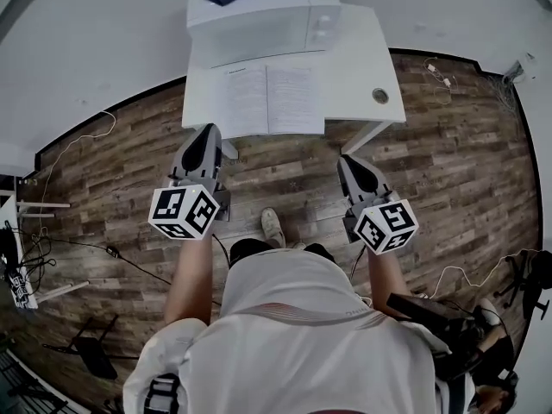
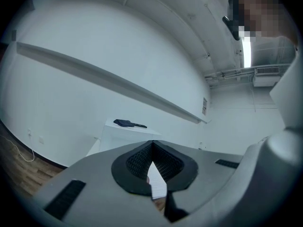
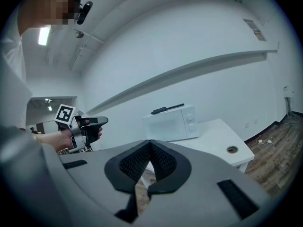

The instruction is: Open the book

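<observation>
**Fig.** Person seen from above. A white short-sleeved shirt point(image 1: 302, 343) carried a thin red line across the back, worn with dark trousers point(image 1: 250, 249) and a pale shoe point(image 1: 272, 227). Left tongs point(image 1: 205, 131) and right tongs point(image 1: 348, 159) had grey shells, black ribbed pads point(image 2: 137, 160) and marker cubes point(image 1: 184, 211) printed with black-and-white squares.

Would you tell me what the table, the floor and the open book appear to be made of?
Table: smooth matte white, probably laminate or painted board. Floor: wood-look planks with visible grain, possibly vinyl. Open book: paper, thin white printed pages lying flat.
</observation>
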Tool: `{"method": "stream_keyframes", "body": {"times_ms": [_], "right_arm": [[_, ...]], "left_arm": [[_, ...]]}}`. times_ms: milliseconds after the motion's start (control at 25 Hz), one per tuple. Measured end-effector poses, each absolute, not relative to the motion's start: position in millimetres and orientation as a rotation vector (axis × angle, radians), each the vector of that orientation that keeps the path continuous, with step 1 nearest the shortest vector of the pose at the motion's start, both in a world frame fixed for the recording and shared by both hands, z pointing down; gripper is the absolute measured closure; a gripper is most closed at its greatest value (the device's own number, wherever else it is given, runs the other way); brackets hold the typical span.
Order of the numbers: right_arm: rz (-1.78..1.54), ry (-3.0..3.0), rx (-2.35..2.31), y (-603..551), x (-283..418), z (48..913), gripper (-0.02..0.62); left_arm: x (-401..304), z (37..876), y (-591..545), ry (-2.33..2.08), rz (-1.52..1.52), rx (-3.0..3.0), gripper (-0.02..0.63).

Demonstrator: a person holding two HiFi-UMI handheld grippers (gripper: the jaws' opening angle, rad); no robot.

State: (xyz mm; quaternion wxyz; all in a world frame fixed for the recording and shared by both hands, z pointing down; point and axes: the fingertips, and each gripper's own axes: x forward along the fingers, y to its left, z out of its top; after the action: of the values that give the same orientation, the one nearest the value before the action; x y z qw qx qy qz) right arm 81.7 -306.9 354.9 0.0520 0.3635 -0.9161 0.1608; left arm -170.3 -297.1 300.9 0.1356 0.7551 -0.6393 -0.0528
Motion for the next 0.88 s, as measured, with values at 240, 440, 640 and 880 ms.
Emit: {"method": "stream_keyframes", "body": {"times_ms": [240,440,640,880], "right_arm": [[0.449,-2.874,1.085,-277,98,328,0.600],[0.429,-2.930,1.041,-252,104,314,0.600],[0.406,-2.963,1.038,-227,108,305,0.600],[0.320,-2.945,1.115,-210,121,292,0.600]], "left_arm": [[-138,279,-241,-1.850,-0.118,2.237,0.595],[-120,269,-203,-1.866,-0.056,2.254,0.595],[-111,266,-180,-1.854,-0.013,2.263,0.595],[-103,250,-175,-1.863,-0.085,2.326,0.595]]}}
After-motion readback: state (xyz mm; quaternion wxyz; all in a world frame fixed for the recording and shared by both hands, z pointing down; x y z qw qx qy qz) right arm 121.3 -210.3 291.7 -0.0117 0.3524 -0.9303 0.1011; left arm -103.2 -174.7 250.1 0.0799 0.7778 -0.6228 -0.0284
